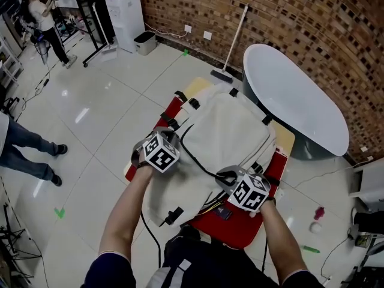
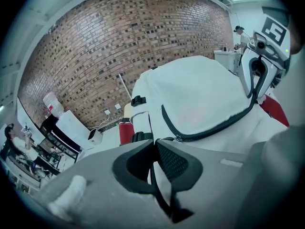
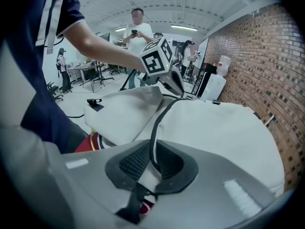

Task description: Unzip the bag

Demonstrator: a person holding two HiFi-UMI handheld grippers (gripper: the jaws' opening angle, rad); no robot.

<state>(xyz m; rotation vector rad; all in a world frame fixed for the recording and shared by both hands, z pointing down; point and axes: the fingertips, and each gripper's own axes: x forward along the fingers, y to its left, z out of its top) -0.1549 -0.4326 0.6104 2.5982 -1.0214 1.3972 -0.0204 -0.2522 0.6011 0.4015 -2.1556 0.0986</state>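
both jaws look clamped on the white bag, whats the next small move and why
Probably slide the left gripper along the zipper track toward the right gripper. Its jaws are shut on the black pull cord, with the slider just ahead. The track between the grippers looks closed, and the right gripper pinches the bag at its zipper edge, bracing it.

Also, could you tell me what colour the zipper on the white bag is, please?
The zipper is black, clearest in the left gripper view.

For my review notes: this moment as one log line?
left gripper: clamped on bag beside zip | right gripper: clamped on zip | bag: on red seat
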